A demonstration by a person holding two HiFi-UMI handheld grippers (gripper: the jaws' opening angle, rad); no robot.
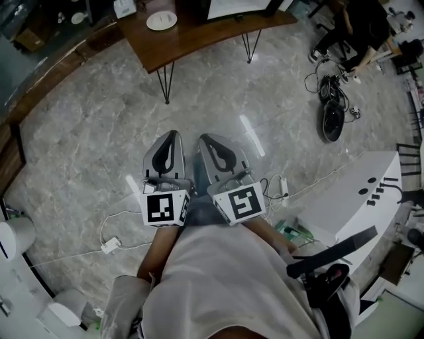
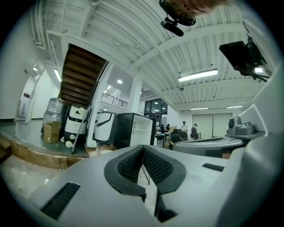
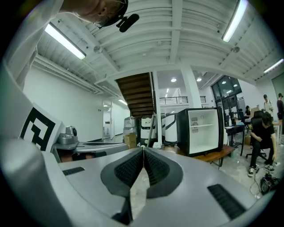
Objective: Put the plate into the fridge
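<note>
A white plate [image 1: 161, 20] lies on the brown wooden table [image 1: 199, 36] at the far side of the room. The small black fridge [image 3: 204, 131] stands on that table with its door open and its white inside bare; it also shows in the left gripper view as the fridge [image 2: 133, 130]. My left gripper [image 1: 173, 134] and right gripper [image 1: 203, 138] are side by side over the marble floor, well short of the table, both pointing level toward it. Each is shut with nothing between the pads, as seen on the left gripper [image 2: 142, 146] and the right gripper [image 3: 143, 148].
The table stands on thin black hairpin legs [image 1: 165, 83]. White cables and a power strip [image 1: 110, 245] lie on the floor at my left. A seated person [image 1: 361, 26] and a black bag [image 1: 332, 119] are far right. A white curved console [image 1: 371, 192] stands at my right.
</note>
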